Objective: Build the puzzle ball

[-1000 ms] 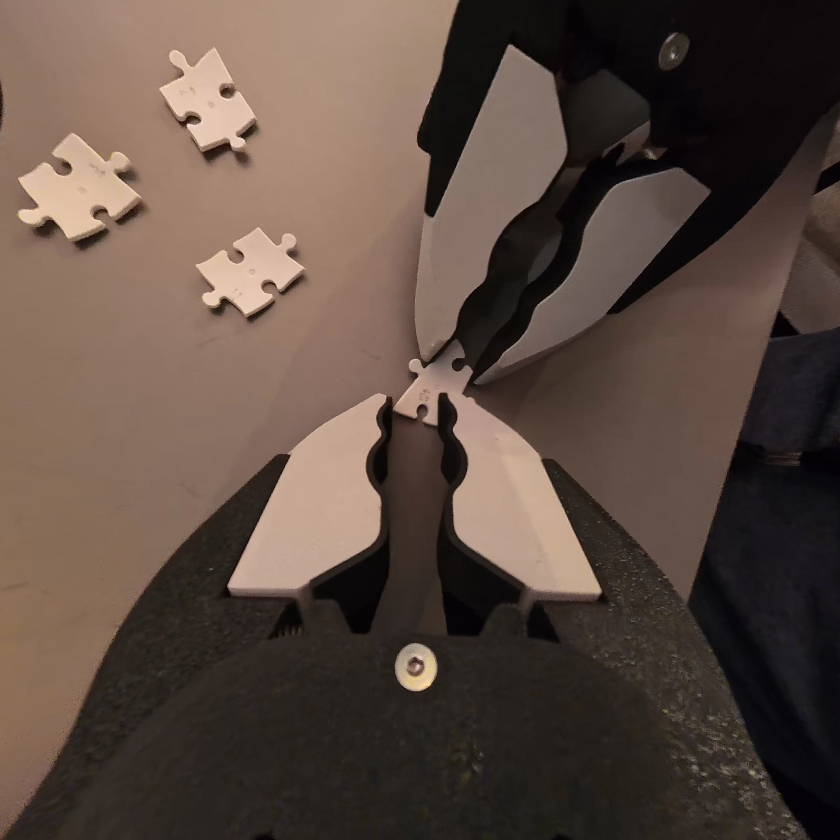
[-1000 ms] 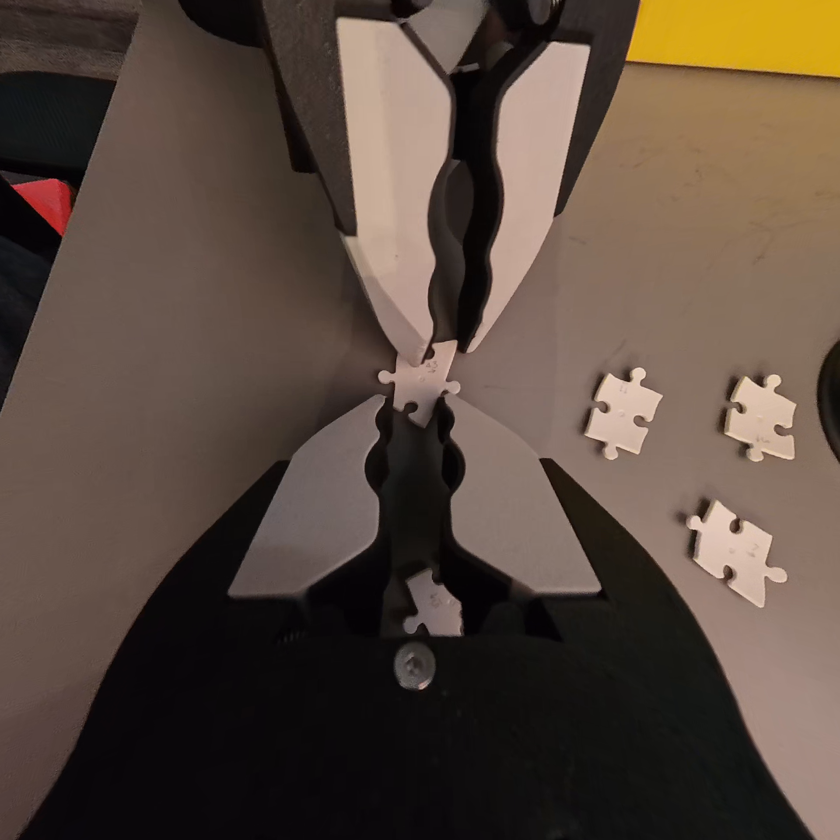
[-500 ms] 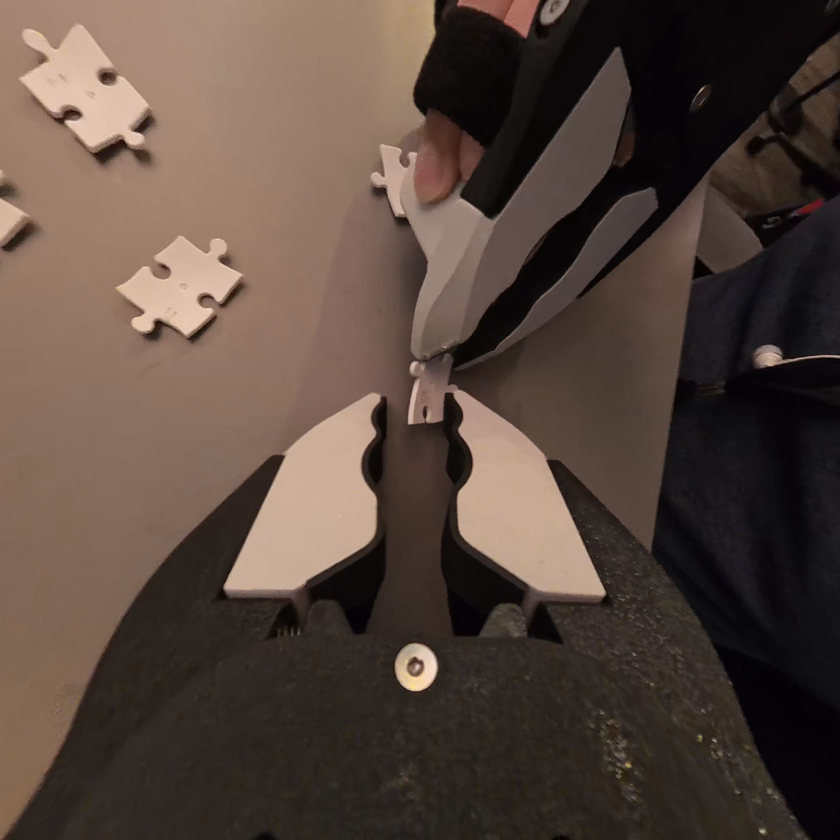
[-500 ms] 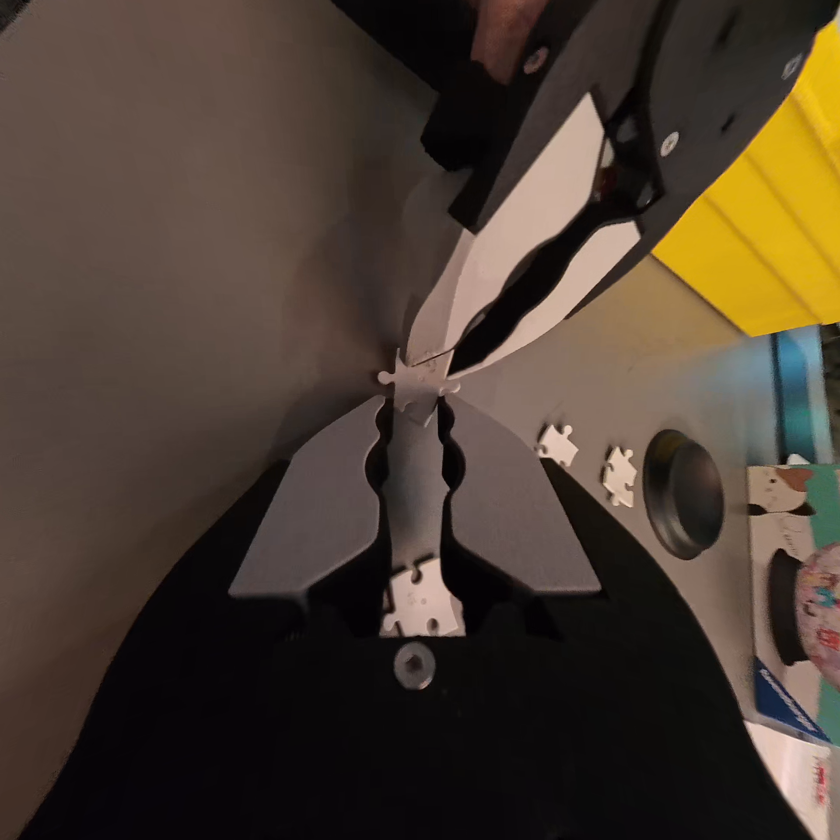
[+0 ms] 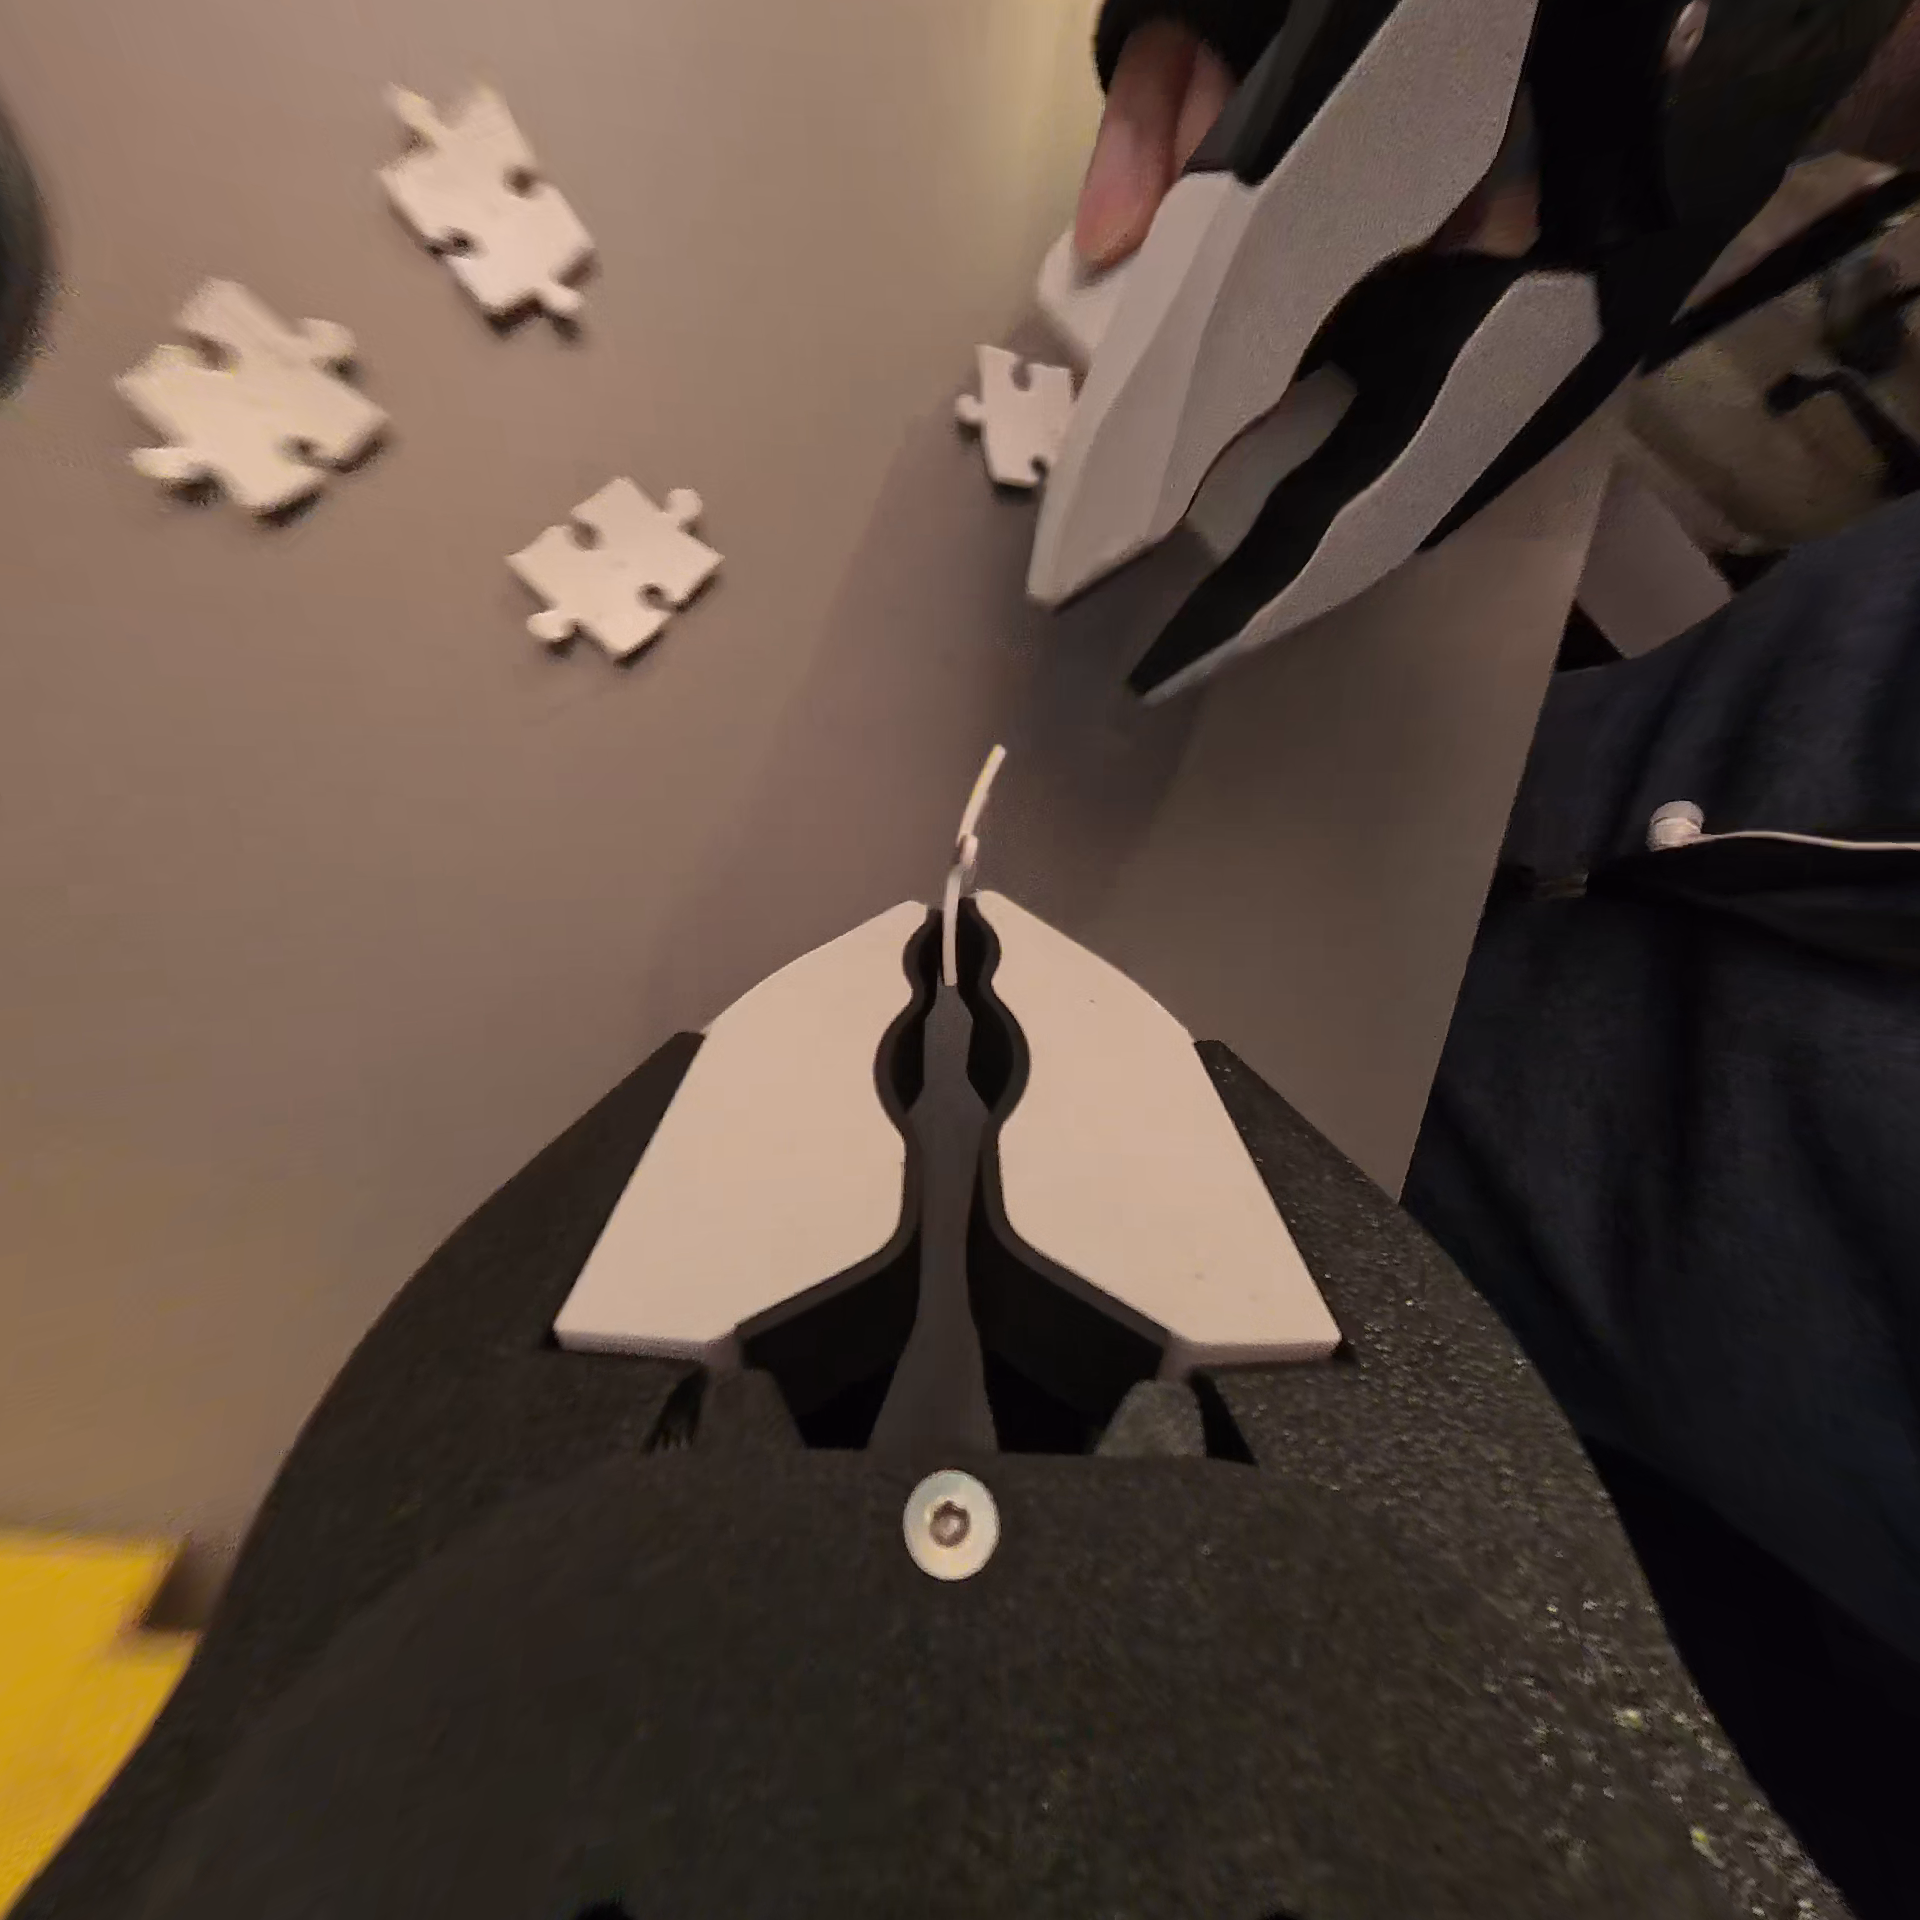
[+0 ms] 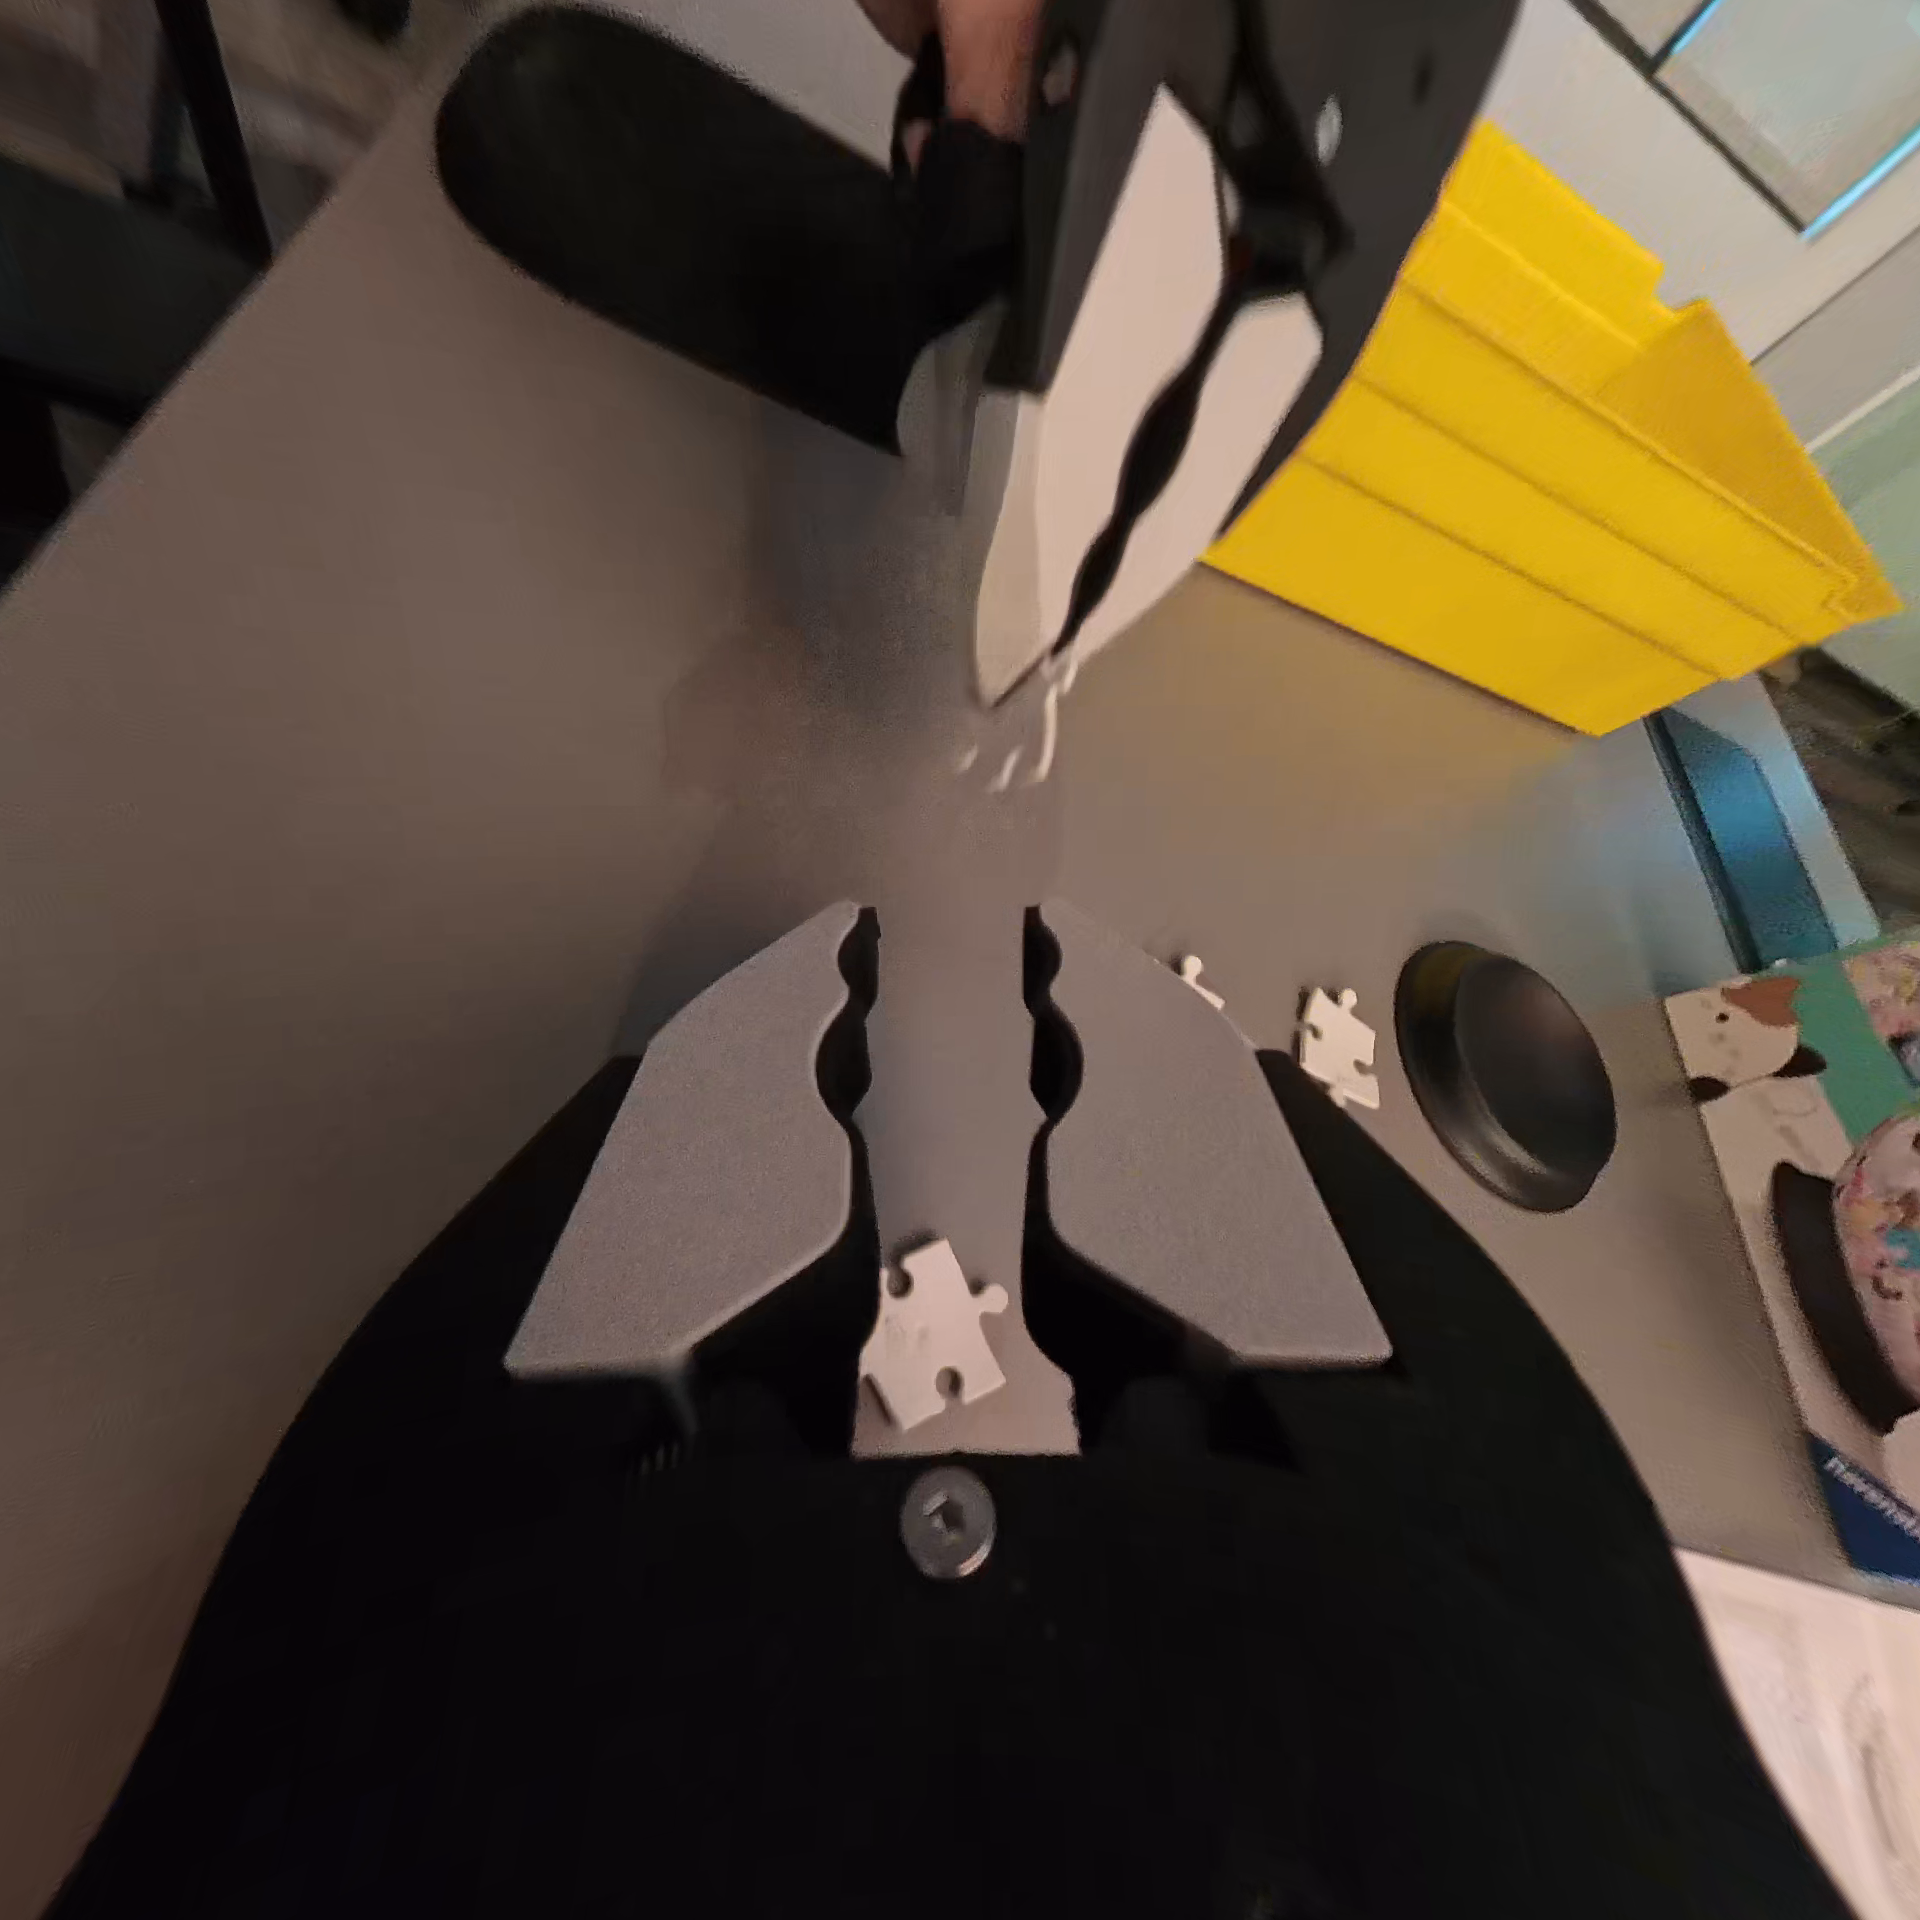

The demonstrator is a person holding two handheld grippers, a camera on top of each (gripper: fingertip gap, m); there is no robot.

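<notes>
Left gripper [image 5: 954,914] pinches a thin white puzzle piece [image 5: 971,831] edge-on at its very tips, above the grey table [image 5: 312,831]; right gripper [image 6: 951,914] stands wide and empty. So shallow a grip could let the piece twist or drop. Other flat, white, knobbed pieces [image 5: 613,566] lie loose, one [image 6: 935,1340] beneath the right gripper.

Faint embossed marks on loose white puzzle piece [image 6: 932,1332] lying on table [image 6: 416,727], too small to make out. Blue-edged puzzle box [image 6: 1860,1475] at right carries printed lettering. Nothing else bears writing.
</notes>
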